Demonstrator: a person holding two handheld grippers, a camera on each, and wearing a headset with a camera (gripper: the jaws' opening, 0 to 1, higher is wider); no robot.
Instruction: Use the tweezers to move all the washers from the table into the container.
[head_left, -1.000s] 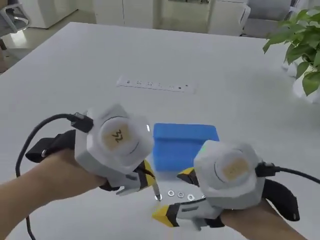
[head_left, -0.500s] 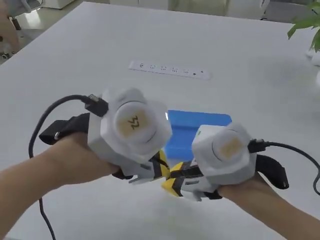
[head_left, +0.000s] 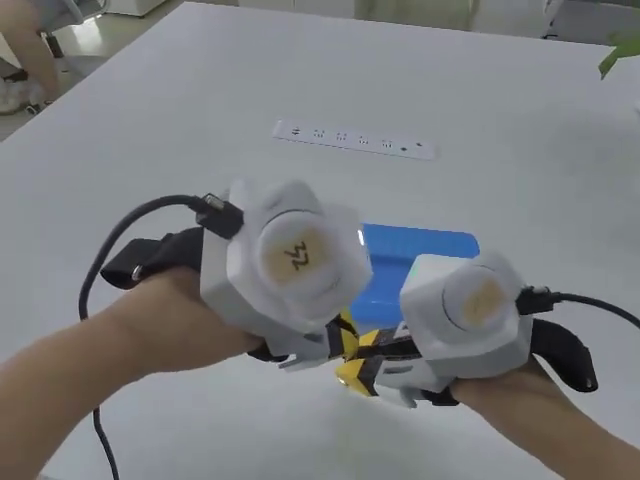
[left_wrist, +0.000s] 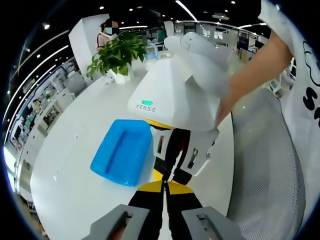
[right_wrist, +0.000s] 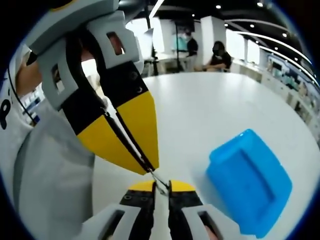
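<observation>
Blue, with a raised rim, the container (head_left: 425, 238) lies flat on the white table (head_left: 200, 130). In the head view its near edge is hidden behind both grippers. The left gripper (left_wrist: 165, 186) has its yellow-tipped jaws pressed together on the thin metal tweezers (right_wrist: 156, 179), whose points stick out just past the jaw ends. The right gripper (right_wrist: 161, 189) faces it tip to tip. Its jaws stand a narrow slit apart with the tweezers' points at the mouth of that slit, and I cannot tell whether they pinch them. The two sets of jaws meet just beside the container, over bare tabletop. Beyond the container a white power strip (head_left: 355, 140) lies well apart from it, with wide bare table around both. The table's left edge runs diagonally across the upper left corner of the head view.
</observation>
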